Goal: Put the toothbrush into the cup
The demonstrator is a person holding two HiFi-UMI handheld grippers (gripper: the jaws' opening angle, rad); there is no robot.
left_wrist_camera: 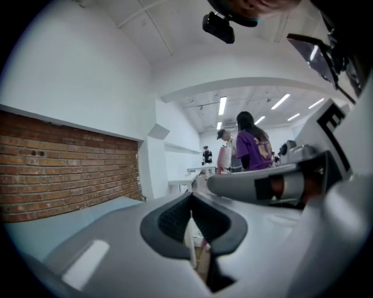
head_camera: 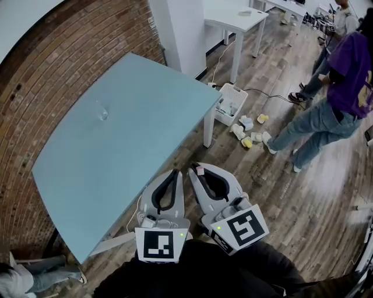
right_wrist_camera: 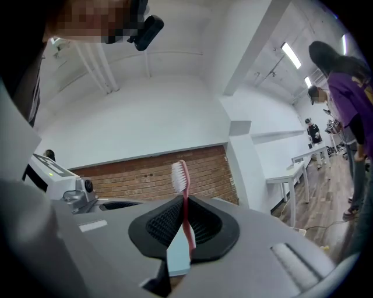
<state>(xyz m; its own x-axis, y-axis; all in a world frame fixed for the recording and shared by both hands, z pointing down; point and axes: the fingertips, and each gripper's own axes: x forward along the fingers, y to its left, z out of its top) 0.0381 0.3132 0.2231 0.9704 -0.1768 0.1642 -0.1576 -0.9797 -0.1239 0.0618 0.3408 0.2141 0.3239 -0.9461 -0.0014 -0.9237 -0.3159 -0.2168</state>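
A pink toothbrush (right_wrist_camera: 180,177) with white bristles stands upright between the pads of my right gripper (right_wrist_camera: 185,201), which is shut on its handle. In the head view its head (head_camera: 200,170) pokes out at the tip of the right gripper (head_camera: 195,170), over the floor just off the near corner of the light blue table (head_camera: 134,145). What looks like a small clear cup (head_camera: 103,113) stands far off on the tabletop. My left gripper (head_camera: 174,173) hangs beside the right one, over the table's near edge. Its jaws (left_wrist_camera: 191,204) meet with nothing between them.
A brick wall (head_camera: 70,52) runs behind the blue table. On the wooden floor to the right sit a white bin (head_camera: 230,103) and several scattered cups (head_camera: 247,131). A person in purple (head_camera: 344,87) walks beyond them, near a white table (head_camera: 236,17). Another person (head_camera: 23,273) is at the lower left.
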